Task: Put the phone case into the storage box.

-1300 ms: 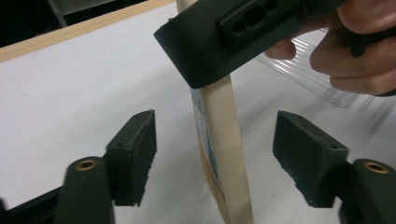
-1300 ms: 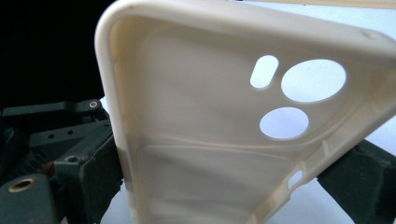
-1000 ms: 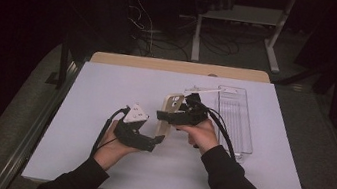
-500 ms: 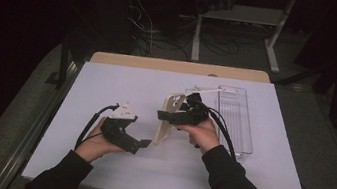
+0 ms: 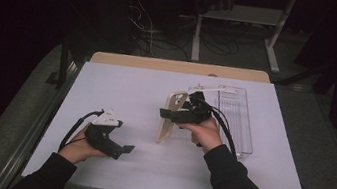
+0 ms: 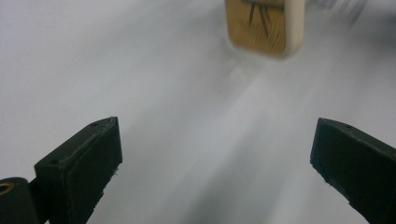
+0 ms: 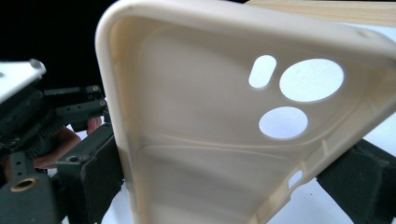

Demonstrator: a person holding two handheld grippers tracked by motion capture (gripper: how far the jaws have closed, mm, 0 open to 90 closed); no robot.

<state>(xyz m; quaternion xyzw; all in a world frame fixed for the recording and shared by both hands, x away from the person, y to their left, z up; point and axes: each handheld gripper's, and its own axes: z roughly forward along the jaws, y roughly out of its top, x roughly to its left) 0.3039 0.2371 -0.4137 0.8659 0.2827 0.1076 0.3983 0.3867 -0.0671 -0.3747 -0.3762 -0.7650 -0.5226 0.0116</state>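
Now my right gripper (image 5: 173, 115) clamps the cream phone case (image 5: 169, 117) upright on the white table (image 5: 122, 87), seemingly on its lower end; my left gripper (image 5: 124, 149), jaws wide and empty, sits well apart.

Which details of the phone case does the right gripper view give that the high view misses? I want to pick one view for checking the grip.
Right gripper view alone: the phone case seen from its hollow inner side, with three camera cutouts, and the black jaws pressing on its two edges.
High view alone: the left claw away from the case, low over the white table, the clear tray behind the right hand, and the case standing on end.
Both: the cream case held by the right claw.
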